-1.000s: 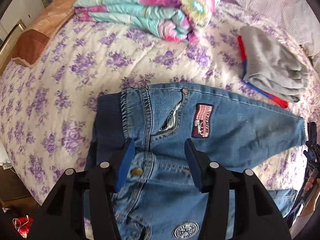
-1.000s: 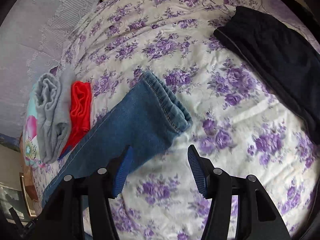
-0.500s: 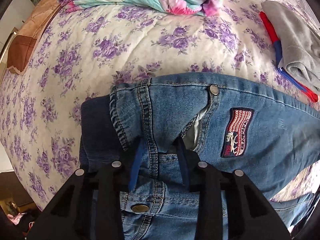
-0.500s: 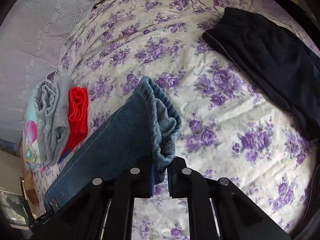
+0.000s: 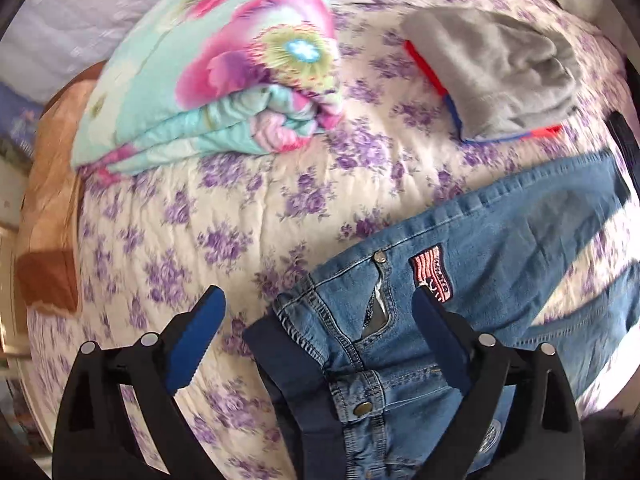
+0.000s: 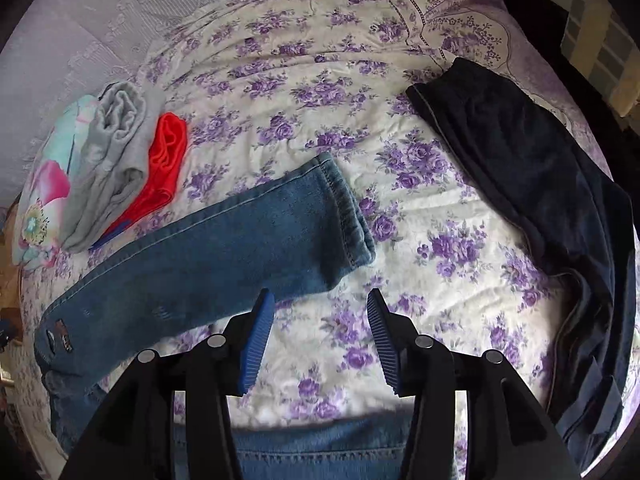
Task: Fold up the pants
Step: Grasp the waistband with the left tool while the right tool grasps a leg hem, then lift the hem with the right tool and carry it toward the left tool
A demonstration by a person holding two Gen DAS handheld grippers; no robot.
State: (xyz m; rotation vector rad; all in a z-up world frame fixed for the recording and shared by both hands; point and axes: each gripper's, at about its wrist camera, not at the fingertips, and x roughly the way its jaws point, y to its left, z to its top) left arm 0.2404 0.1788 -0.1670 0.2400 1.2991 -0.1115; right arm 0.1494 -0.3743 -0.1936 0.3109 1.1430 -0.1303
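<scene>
Overhead, left hand-held gripper (image 5: 316, 338) hangs with jaws spreading wide, nothing pinched; jeans (image 5: 460, 280) waistband lies below, between its fingers. Right hand-held gripper (image 6: 320, 338) also opening, only flowered bedspread (image 6: 304, 92) in its gap, pant-leg hem just beside its left finger. Jeans lie flat on bed. Farther out: folded gray and red clothes (image 6: 116, 160), floral quilt (image 5: 224, 68), dark trousers (image 6: 532, 184).

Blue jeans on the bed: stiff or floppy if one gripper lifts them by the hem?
The blue jeans probably flop: the leg creases softly on the bedspread. The waistband, with stacked layers and a snap, looks heaviest and would likely trail. Textured denim seems unlikely to slip.
</scene>
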